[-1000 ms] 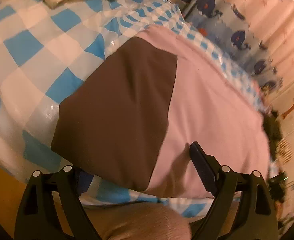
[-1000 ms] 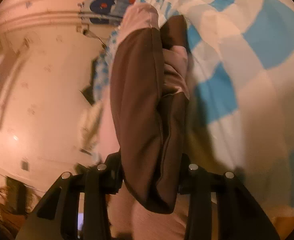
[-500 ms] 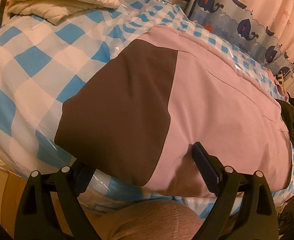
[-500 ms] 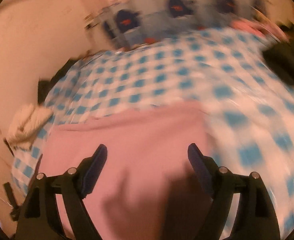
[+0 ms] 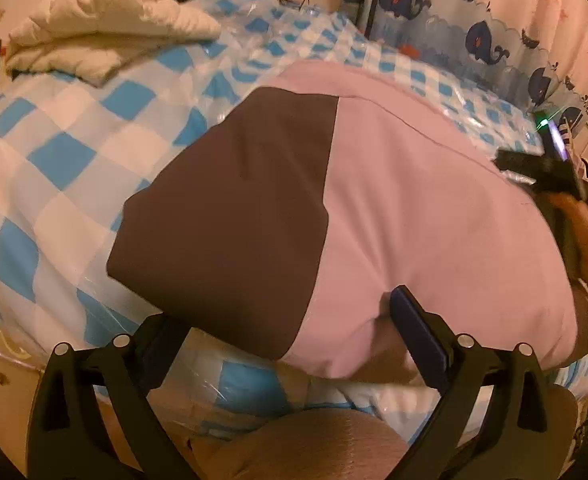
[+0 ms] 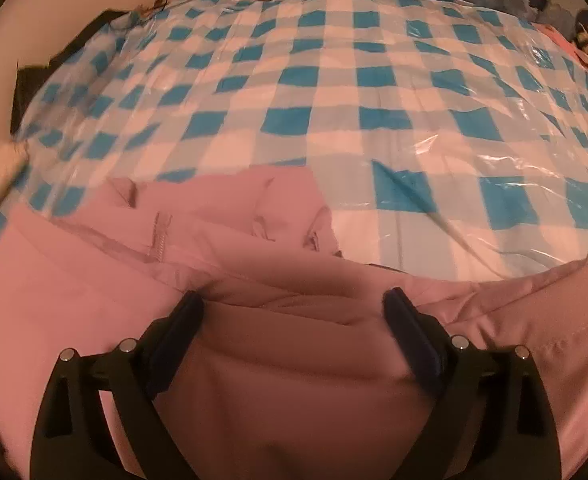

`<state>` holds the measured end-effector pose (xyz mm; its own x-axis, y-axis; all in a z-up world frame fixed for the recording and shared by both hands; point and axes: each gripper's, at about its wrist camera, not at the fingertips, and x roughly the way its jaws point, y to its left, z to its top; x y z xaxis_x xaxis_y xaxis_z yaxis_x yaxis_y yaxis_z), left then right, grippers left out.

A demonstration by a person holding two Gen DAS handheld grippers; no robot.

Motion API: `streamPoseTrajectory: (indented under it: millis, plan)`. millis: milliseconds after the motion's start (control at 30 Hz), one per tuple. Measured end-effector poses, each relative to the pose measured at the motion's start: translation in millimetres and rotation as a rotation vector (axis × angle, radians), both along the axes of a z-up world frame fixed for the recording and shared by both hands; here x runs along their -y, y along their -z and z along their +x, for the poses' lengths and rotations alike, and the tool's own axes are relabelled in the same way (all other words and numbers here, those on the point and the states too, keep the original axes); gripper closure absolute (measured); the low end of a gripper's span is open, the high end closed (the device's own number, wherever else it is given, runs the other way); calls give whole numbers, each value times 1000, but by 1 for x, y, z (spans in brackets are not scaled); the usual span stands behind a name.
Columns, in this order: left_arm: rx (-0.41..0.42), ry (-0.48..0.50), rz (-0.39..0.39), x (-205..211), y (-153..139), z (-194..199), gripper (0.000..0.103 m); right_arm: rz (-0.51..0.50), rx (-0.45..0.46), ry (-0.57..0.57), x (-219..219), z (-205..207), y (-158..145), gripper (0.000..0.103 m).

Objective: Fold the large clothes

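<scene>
A large pink garment with a dark brown panel lies folded flat on the blue-and-white checked bed. My left gripper is open at the garment's near edge, its jaws wide apart over the brown and pink parts. In the right wrist view the pink garment fills the lower half, with a zipper and folds showing. My right gripper is open, its jaws standing wide over a bunched pink fold. The right gripper also shows in the left wrist view at the garment's far right.
A folded white quilt lies at the bed's far left corner. A whale-print curtain hangs behind the bed. Clear plastic covers the checked bedding. Dark items sit at the bed's far left edge.
My right gripper let go of the brown and pink fabric it held upright and opened; it now hovers over the garment lying on the bed. The left view pulled back slightly.
</scene>
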<state>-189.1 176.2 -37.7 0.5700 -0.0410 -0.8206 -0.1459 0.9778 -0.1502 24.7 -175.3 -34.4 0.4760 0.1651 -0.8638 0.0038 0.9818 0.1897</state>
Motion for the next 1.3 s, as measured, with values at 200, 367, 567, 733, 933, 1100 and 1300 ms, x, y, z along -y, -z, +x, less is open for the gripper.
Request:
streamPoseTrajectory:
  millis: [200,367,567,733,933,1100,1300]
  plan:
    - [-13,-6,-20,-3,3,0,10,-6,169,-99,-41,-22,-50,14]
    - [-3,-5,-27,-3,2,-2,10,-114,82,-206,-93,-1,-10,7]
    - [8,16,-6,2,0,-2,9,-114,64,-204,-96,1,9,7]
    - [-6,12,-26,-2,2,-1,9,-77,48,-198,-93,-9,-13,7]
    - [-4,14,-28,-3,4,-1,9,-43,146,-269,-84,-72,-65,7]
    - [-9,13,-27,-3,5,-1,9,-101,91,-289,-75,-116,-36,7]
    - [-79,16,-201,-26,18,2,8,12,38,-283,-60,-119,-29,6]
